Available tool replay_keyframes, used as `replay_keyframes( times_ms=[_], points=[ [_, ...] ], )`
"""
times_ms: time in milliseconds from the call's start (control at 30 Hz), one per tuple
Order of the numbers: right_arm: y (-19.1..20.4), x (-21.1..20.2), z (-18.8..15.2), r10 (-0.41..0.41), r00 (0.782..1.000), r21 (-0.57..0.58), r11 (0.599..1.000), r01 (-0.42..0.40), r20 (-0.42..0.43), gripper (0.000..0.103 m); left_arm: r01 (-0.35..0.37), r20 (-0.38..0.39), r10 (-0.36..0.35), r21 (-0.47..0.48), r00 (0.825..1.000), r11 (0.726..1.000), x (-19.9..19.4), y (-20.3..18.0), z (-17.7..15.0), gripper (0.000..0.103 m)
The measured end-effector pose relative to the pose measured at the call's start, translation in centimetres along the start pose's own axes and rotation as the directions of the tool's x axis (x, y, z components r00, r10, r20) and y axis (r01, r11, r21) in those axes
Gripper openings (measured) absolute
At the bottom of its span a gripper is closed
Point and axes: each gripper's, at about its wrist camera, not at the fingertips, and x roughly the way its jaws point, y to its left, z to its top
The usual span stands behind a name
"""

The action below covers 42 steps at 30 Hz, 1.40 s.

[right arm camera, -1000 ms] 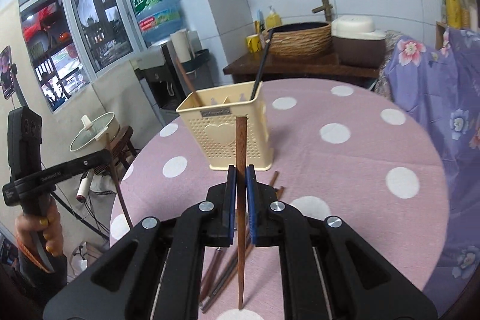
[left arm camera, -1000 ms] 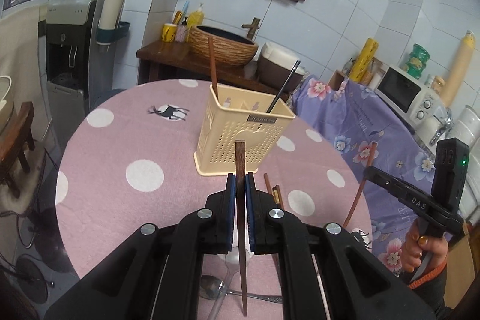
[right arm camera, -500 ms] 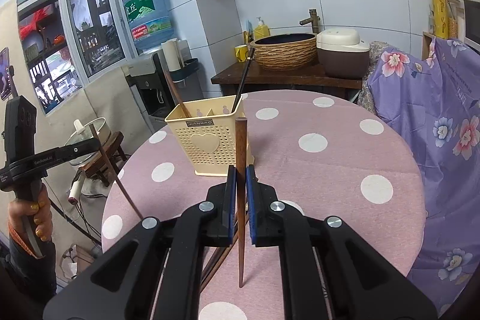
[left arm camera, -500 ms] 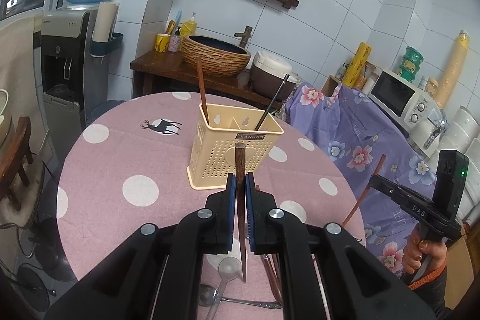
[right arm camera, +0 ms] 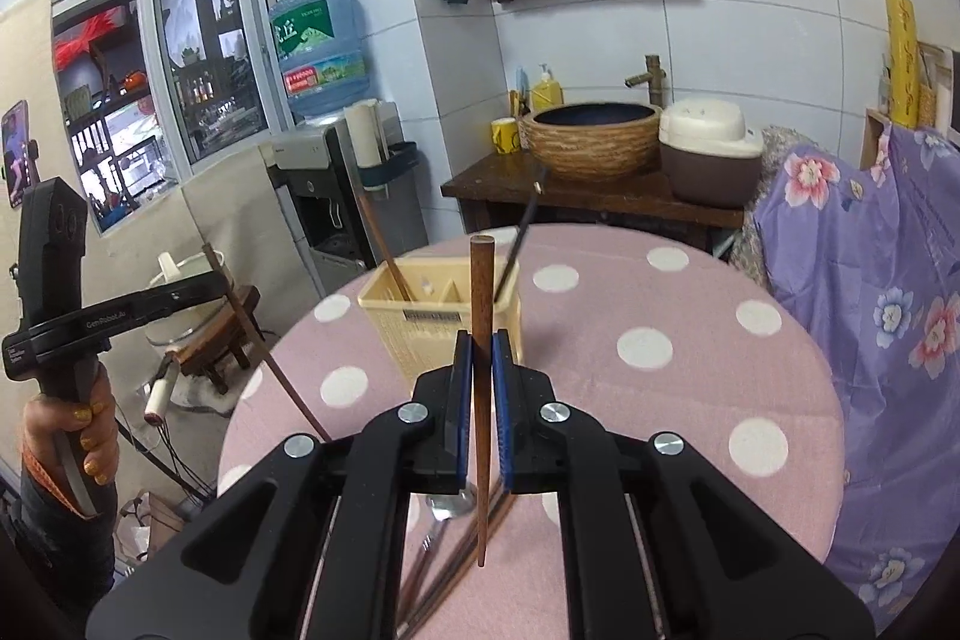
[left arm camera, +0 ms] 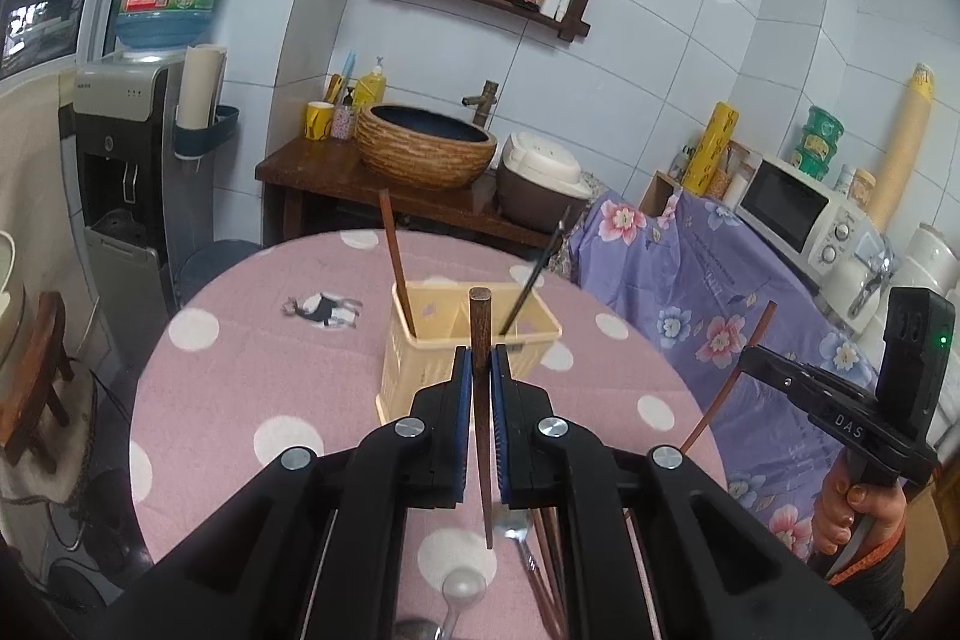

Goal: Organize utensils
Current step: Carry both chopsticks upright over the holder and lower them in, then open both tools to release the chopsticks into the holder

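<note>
The left claw (left arm camera: 480,388) is clamped shut on a brown wooden chopstick (left arm camera: 479,328), gripped in its upper part so the thick end stands above the pads and the thin tip hangs free over the tabletop (left arm camera: 240,376). The right claw (right arm camera: 480,376) is likewise closed tight on a second chopstick (right arm camera: 481,292), held upright in the same manner.

The cream utensil basket (left arm camera: 414,370) stands at twelve o'clock from both claws, near the middle of the pink dotted tabletop, with one brown chopstick and one dark one already leaning in its compartments. More chopsticks and spoons lie loose at six o'clock, under the claws.

Each chopstick is light, stiff and slender, with a smooth finish that can slip or pivot between flat pads. A hold near the thick end, as here, probably leaves the tapered tip free to steer into a compartment.
</note>
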Motion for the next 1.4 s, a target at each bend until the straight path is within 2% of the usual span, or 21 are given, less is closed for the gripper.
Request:
replay_keyframes(
  times_ms=[167,300,433,533,633,833,1067,1233,1300,1333,1367,1400],
  points=[
    [1.4,0.2,6.5,0.012,0.997,0.009,1.0,-0.013,0.075,0.008,-0.017,0.064,0.018,-0.015,0.998,1.0,-0.5,-0.3,6.3,0.008],
    [2.1,0.7,12.2,-0.038,0.983,0.034,0.999,0.033,0.181,0.008,-0.073,0.137,0.075,-0.015,0.988,0.997,-0.6,-0.9,11.0,0.008],
    [2.3,2.4,14.7,-0.116,0.964,0.056,0.993,0.105,0.239,0.008,-0.138,0.168,0.137,-0.009,0.976,0.99,1.1,-1.4,12.9,0.008],
    [2.1,5.2,14.1,-0.149,0.961,0.069,0.988,0.136,0.232,0.008,-0.154,0.147,0.154,-0.011,0.977,0.988,3.1,-1.0,12.1,0.008],
    [1.8,7.9,12.2,-0.178,0.961,0.068,0.984,0.167,0.209,0.008,-0.166,0.096,0.167,-0.013,0.981,0.986,5.8,-0.1,10.0,0.008],
    [0.5,12.4,8.1,-0.172,0.978,0.107,0.981,0.16,0.115,0.008,-0.177,-0.003,0.177,-0.04,0.984,0.983,9.5,2.2,6.6,0.008],
    [-0.8,13.9,6.1,-0.166,0.984,0.148,0.977,0.154,0.071,0.008,-0.173,-0.064,0.168,-0.075,0.984,0.982,11.3,3.9,4.7,0.008],
    [-1.2,14.3,5.2,-0.164,0.985,0.158,0.976,0.153,0.061,0.009,-0.161,-0.069,0.156,-0.082,0.985,0.984,11.6,4.0,3.8,0.008],
    [-1.2,14.2,4.8,-0.165,0.984,0.159,0.975,0.153,0.064,0.01,-0.152,-0.073,0.147,-0.081,0.986,0.985,11.4,3.9,3.6,0.019],
    [-1.2,14.1,4.6,-0.166,0.984,0.157,0.975,0.154,0.066,0.018,-0.151,-0.073,0.145,-0.081,0.987,0.985,11.3,3.9,3.4,0.041],
    [-1.2,13.9,4.5,-0.167,0.984,0.156,0.976,0.155,0.067,0.034,-0.152,-0.063,0.147,-0.086,0.987,0.985,10.9,3.9,3.1,0.061],
    [-1.1,13.6,4.2,-0.166,0.983,0.153,0.976,0.154,0.074,0.043,-0.153,-0.046,0.15,-0.089,0.988,0.984,10.5,3.9,2.8,0.065]
  ],
)
